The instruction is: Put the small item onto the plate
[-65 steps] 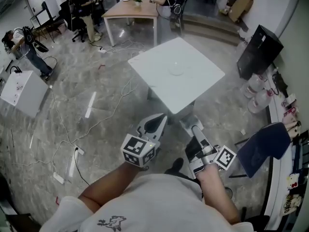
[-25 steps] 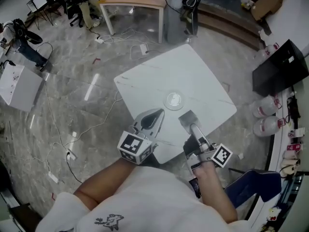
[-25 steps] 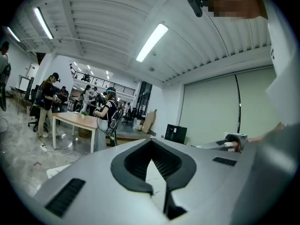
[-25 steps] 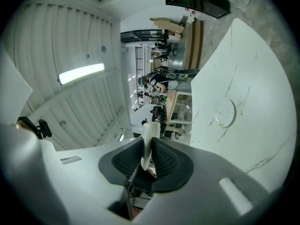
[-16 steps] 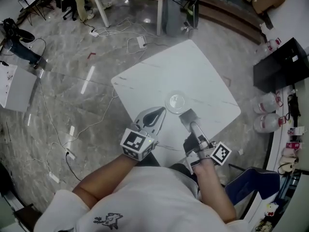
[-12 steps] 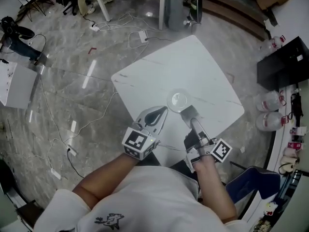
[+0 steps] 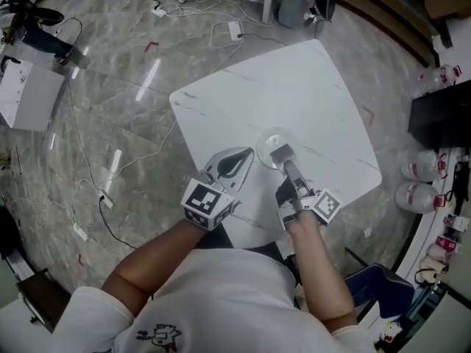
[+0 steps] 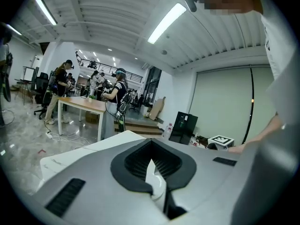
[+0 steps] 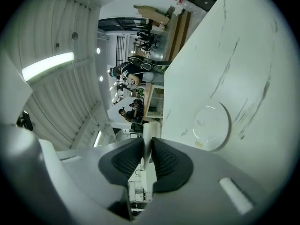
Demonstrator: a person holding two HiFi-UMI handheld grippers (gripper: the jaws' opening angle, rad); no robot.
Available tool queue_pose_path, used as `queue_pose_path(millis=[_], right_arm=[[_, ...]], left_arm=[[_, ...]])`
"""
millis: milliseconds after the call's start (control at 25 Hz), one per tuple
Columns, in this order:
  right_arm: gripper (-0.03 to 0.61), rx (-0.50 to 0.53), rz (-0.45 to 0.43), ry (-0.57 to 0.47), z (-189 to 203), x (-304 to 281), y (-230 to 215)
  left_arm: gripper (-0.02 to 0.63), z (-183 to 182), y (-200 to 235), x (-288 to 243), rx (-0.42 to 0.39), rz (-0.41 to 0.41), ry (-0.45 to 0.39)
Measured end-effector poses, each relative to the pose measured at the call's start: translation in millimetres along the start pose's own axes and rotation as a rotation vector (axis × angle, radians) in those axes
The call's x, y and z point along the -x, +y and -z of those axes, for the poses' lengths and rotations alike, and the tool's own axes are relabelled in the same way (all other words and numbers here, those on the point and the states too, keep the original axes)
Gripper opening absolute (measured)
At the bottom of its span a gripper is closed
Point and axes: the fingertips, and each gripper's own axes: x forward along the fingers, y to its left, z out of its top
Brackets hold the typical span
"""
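Observation:
A small round clear plate [image 7: 268, 139] lies near the middle of the white square table [image 7: 316, 87]. My right gripper [image 7: 282, 153] reaches over the plate's near edge, shut on a thin flat white item [image 9: 150, 131] that stands upright between its black pads [image 9: 165, 159]. In the right gripper view the plate [image 9: 212, 125] lies ahead and to the right of the jaws. My left gripper [image 7: 237, 159] hovers over the table just left of the plate, jaws together, nothing seen in them. In the left gripper view [image 8: 151, 159] only a white sliver shows between its pads.
Cables and power strips [image 7: 234, 29] lie on the marble floor around the table. A black box [image 7: 445, 116] and water bottles [image 7: 418, 166] stand to the right, a blue chair [image 7: 375, 289] behind me, a white cabinet [image 7: 26, 94] far left. People stand at a wooden table [image 8: 80, 106].
The table has come much closer in the head view. My right gripper has moved forward from the table's near edge to over the plate's rim, still pinching the white item. The left gripper followed alongside.

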Motion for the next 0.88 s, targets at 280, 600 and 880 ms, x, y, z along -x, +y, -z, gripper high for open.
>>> queue_pose_path(millis=[280,600,880], right_arm=[[0.055,-0.031,0.107,0.059,-13,-38,-66],[0.055,-0.043,0.148,0.089,-24,-66,-107],[0.055,-0.045,0.206,0.112,-23,-73,-134]], left_arm=[[0.006,8,17,-19,0.026,-0.059,0.02],[0.006,35,31,-54,0.043,-0.066,0.054],[0.006,44,40,-64,0.093,-0.061,0.069]])
